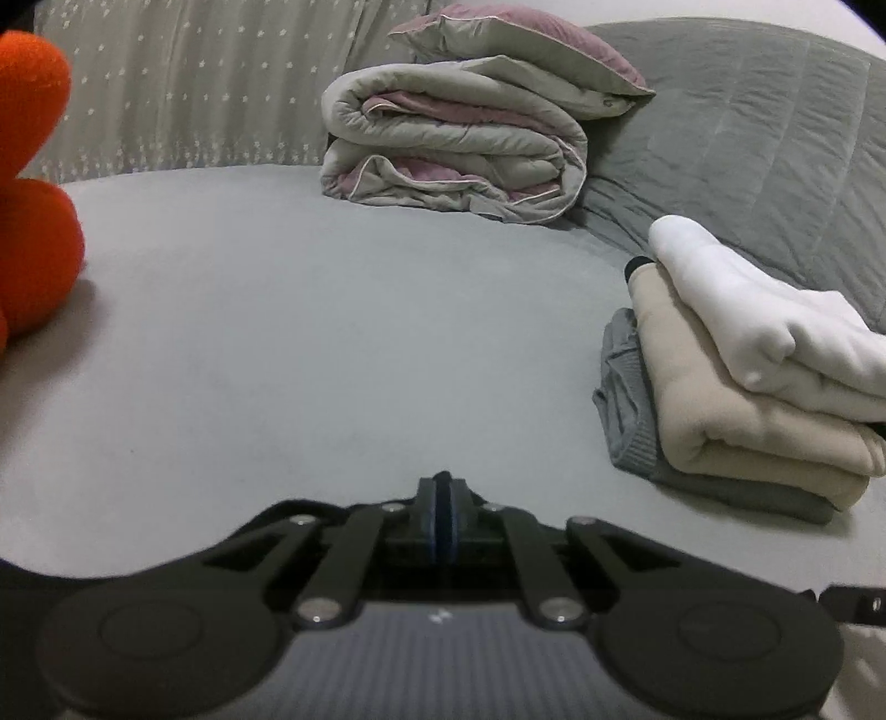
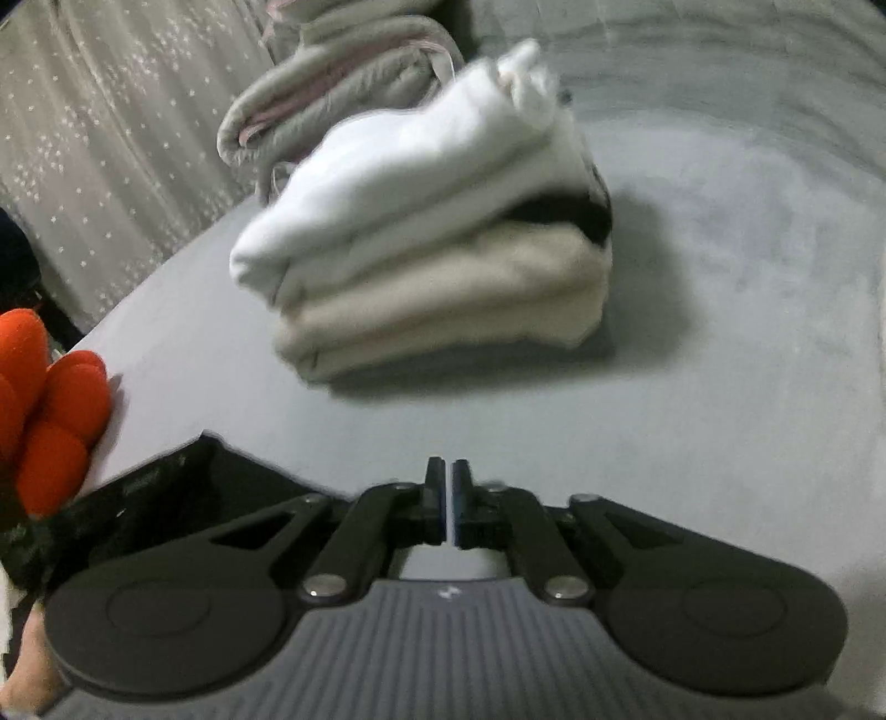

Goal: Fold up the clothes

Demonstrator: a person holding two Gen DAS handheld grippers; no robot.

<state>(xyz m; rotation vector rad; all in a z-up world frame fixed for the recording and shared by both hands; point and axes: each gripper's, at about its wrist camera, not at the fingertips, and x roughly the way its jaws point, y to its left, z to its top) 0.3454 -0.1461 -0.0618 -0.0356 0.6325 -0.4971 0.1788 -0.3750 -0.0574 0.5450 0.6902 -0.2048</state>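
A stack of folded clothes lies on the grey bed sheet: a white garment on top, a beige one under it, a grey one at the bottom. In the right wrist view the same stack shows ahead, white garment over beige, with a black edge between them. My left gripper is shut and empty, low over the sheet, left of the stack. My right gripper is nearly shut with a thin gap, empty, in front of the stack.
A folded grey and mauve duvet with a pillow on it lies at the back. A grey quilt rises behind the stack. An orange plush object sits at the left edge. A starred curtain hangs behind.
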